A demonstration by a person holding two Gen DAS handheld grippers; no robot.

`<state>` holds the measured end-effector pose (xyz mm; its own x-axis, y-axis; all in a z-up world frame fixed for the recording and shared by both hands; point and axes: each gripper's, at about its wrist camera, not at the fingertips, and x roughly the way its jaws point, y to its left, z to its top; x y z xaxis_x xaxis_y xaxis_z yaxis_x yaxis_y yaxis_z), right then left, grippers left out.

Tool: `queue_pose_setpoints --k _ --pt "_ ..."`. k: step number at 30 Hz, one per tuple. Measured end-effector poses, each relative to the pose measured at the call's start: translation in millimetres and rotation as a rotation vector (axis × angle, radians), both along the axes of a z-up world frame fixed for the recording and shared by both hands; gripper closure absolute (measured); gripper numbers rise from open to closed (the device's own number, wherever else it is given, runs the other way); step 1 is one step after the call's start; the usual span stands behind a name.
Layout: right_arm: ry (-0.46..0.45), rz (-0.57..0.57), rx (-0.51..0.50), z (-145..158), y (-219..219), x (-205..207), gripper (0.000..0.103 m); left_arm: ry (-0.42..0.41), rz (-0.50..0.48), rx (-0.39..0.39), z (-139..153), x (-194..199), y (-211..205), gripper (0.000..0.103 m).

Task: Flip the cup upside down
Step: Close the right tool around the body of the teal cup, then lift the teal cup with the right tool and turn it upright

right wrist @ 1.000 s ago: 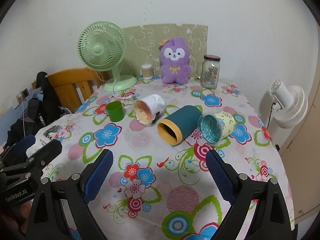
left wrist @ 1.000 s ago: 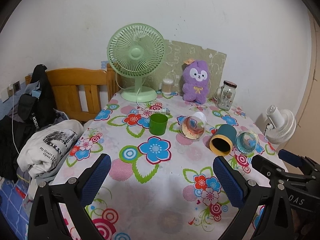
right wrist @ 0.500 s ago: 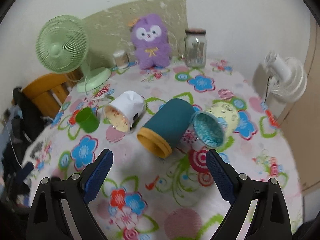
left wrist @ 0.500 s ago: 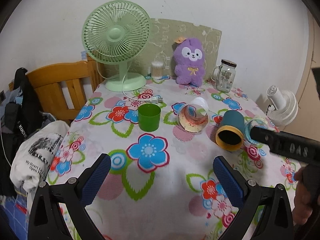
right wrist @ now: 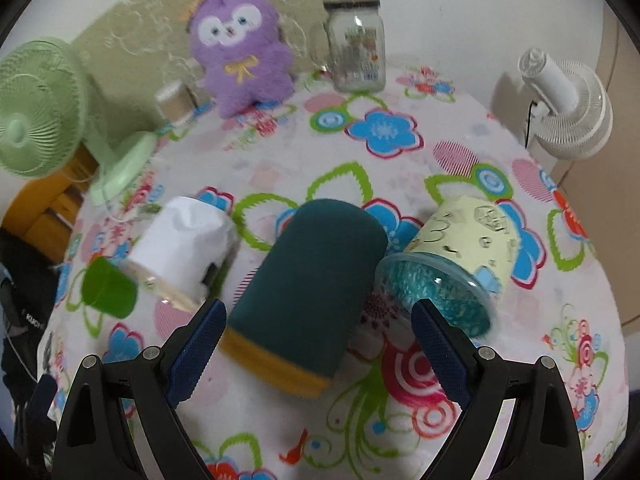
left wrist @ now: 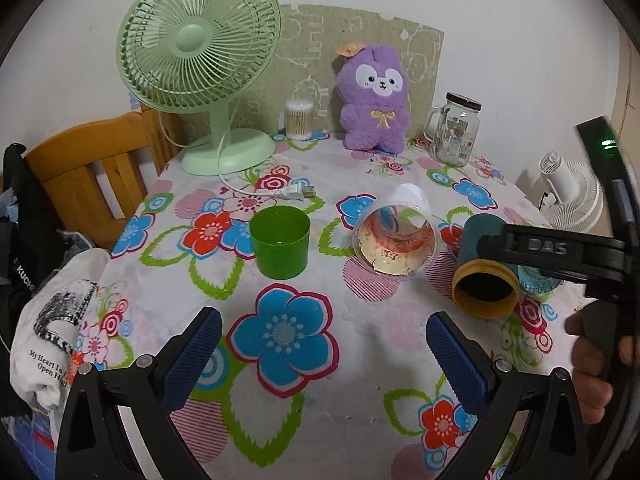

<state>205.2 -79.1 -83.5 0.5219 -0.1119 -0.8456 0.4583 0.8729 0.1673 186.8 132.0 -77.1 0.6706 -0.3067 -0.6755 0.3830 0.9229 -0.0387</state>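
Flowered cloth covers the table (right wrist: 400, 184), with a fan, a plush toy and a jar ranged along the wall behind; the teal cup (right wrist: 308, 288) lies on its side near the middle, yellow rim toward the camera, between a white paper cup (right wrist: 184, 244) and a pale yellow cup (right wrist: 460, 248), both also lying down. The right gripper (right wrist: 316, 336) stands spread wide, its blue pads on either side of the teal cup's rim end, not yet touching; this looks like the approach before grasping. The left gripper (left wrist: 320, 344) hangs released and empty over bare cloth, short of a green cup (left wrist: 280, 242). Next, the pads must close squarely on the teal body, then lift and turn it mouth-down; the neighbours lie close, so clearance matters.
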Motion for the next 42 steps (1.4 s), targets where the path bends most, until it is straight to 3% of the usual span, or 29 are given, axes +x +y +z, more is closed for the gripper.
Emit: queue_pose_setpoints --k 3,7,10,16,26,36,42 --pt "0.019 -0.01 0.065 -12 -4 12 0.008 0.004 -0.007 0.006 -3 1 -2 0.0" --pt "0.053 0.001 0.076 -23 -2 26 0.008 0.005 -0.007 0.007 -3 1 -3 0.0" --pt "0.056 0.02 0.082 -31 -2 31 0.024 0.006 -0.005 0.004 -3 0 -2 0.0" --pt "0.014 0.046 0.114 -23 -5 20 0.028 0.009 0.003 -0.015 -2 -8 4 0.0" --pt "-0.086 0.251 0.065 27 40 -35 0.039 -0.008 0.02 -0.092 15 -39 23 0.0" --pt "-0.144 0.467 0.038 43 95 -113 0.041 -0.013 0.078 -0.171 24 -76 57 0.0" --pt "-0.119 0.525 0.037 48 100 -149 0.041 -0.009 0.104 -0.191 22 -99 77 0.0"
